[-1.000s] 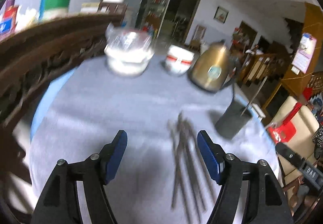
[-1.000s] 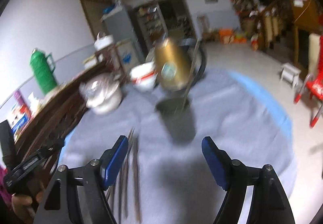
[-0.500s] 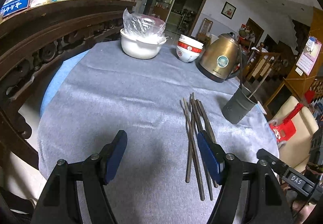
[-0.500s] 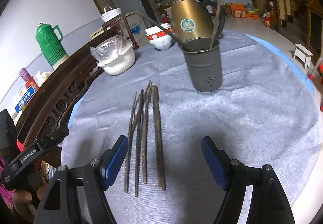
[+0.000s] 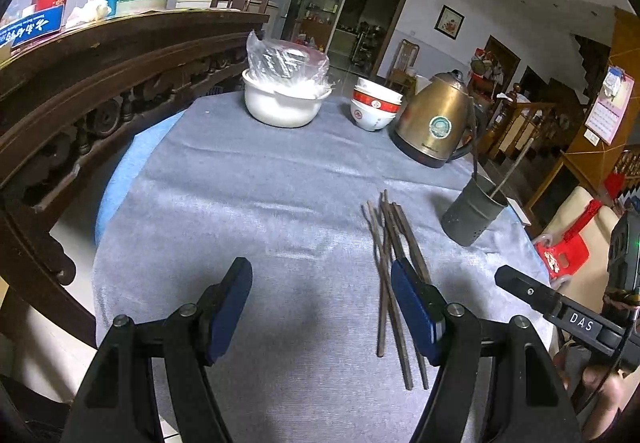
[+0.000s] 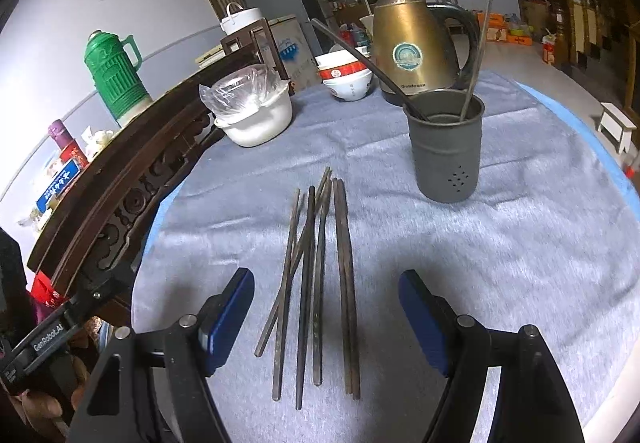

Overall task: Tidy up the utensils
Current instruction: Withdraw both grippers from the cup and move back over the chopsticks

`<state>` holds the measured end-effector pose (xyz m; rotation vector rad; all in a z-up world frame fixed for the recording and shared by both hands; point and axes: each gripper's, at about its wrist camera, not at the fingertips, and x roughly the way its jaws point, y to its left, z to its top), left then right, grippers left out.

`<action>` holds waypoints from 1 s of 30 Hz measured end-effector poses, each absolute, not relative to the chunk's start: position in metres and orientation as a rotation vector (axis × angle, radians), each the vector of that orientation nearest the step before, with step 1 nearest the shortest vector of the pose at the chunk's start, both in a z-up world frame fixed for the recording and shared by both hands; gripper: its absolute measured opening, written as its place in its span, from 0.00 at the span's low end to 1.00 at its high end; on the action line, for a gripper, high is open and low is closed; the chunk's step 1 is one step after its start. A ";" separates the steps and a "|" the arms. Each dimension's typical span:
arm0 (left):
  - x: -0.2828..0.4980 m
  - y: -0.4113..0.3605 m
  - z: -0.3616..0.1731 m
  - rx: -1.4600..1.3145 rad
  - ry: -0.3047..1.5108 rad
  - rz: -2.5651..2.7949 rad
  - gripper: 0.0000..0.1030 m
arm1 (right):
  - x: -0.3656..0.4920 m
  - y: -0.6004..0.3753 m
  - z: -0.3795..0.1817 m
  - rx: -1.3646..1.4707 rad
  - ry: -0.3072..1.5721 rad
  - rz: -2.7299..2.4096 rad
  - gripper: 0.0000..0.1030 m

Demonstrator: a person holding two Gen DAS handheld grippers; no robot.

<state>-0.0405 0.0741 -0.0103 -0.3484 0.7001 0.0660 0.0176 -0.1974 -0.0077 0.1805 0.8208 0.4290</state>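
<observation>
Several dark chopsticks point(image 6: 316, 275) lie side by side on the grey tablecloth; they also show in the left wrist view point(image 5: 394, 263). A dark grey metal utensil holder point(image 6: 446, 147) stands upright beyond them with two sticks leaning in it; it shows in the left wrist view point(image 5: 474, 209) too. My right gripper point(image 6: 326, 307) is open and empty, its jaws standing either side of the near ends of the chopsticks. My left gripper point(image 5: 322, 301) is open and empty, to the left of the chopsticks, its right finger point(image 5: 412, 307) over their edge.
A brass kettle point(image 6: 412, 47), stacked red and white bowls point(image 6: 348, 77) and a white pot covered in plastic point(image 6: 256, 111) stand at the table's far side. A carved dark wood rail point(image 5: 100, 83) runs along the left. A green thermos point(image 6: 114, 71) stands behind it.
Both views have steadied from blur. The right gripper has drawn nearer to the chopsticks, which now lie between its jaws. The left gripper has shifted slightly closer to them.
</observation>
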 end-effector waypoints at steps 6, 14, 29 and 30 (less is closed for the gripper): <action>-0.038 0.084 -0.017 -0.373 0.720 0.077 0.70 | 0.022 -0.198 -0.013 0.175 0.844 0.413 0.75; -0.037 0.092 -0.020 -0.384 0.726 0.082 0.70 | 0.030 -0.193 -0.012 0.158 0.856 0.405 0.75; -0.034 0.102 -0.033 -0.431 0.756 0.072 0.70 | 0.050 -0.200 -0.018 0.159 0.945 0.395 0.75; -0.032 0.101 -0.036 -0.436 0.765 0.068 0.70 | 0.051 -0.201 -0.019 0.154 0.955 0.394 0.75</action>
